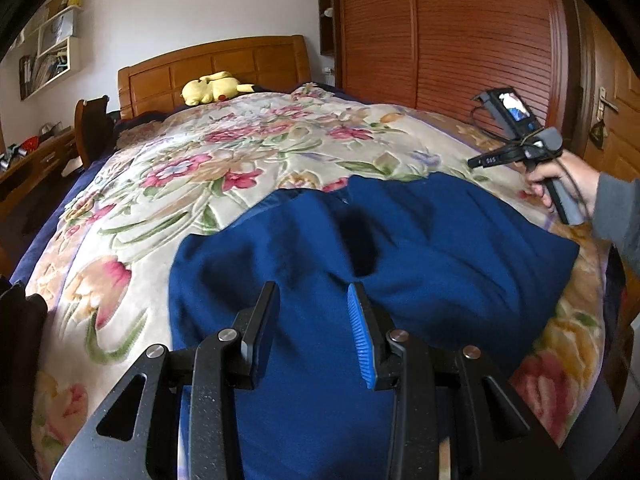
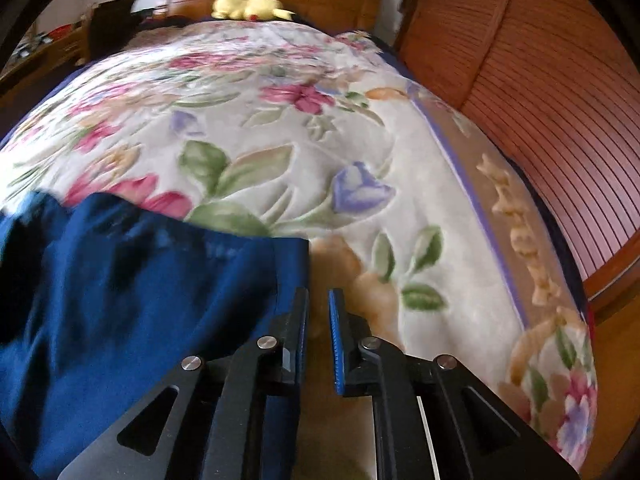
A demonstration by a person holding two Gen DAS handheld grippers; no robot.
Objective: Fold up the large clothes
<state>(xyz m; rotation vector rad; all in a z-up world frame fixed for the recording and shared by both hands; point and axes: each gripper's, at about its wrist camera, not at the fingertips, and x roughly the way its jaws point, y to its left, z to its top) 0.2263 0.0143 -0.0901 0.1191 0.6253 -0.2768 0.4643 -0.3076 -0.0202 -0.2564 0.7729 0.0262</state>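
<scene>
A blue garment (image 1: 400, 248) lies spread at the bed's (image 1: 168, 200) near edge. Left tongs (image 1: 314, 312) hover part-open above it, empty. Right tongs (image 2: 318, 308) show a narrow, empty gap beside its edge.

Our left gripper (image 1: 313, 308) points downward, jaws parted and empty. Our right gripper (image 2: 318, 312), at two o'clock from it, seems narrowly parted, gripping nothing.
</scene>
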